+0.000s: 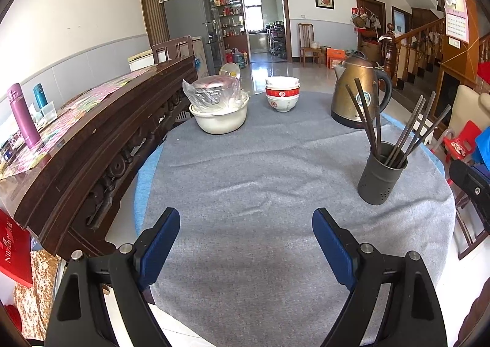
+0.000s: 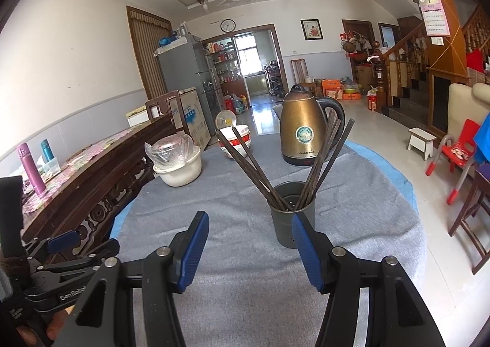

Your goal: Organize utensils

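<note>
On the grey tablecloth [image 1: 245, 163], a dark perforated holder [image 2: 291, 224] fans dark chopsticks [image 2: 254, 163]; both jaws spread, empty.

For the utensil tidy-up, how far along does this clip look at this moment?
Looks done: the chopsticks all stand in the dark holder on the grey cloth, and none lie loose on it. In hand: nothing; the left gripper and right gripper are both open and empty. Left: no loose utensils show; the stacked bowls and kettle stand untouched.
</note>
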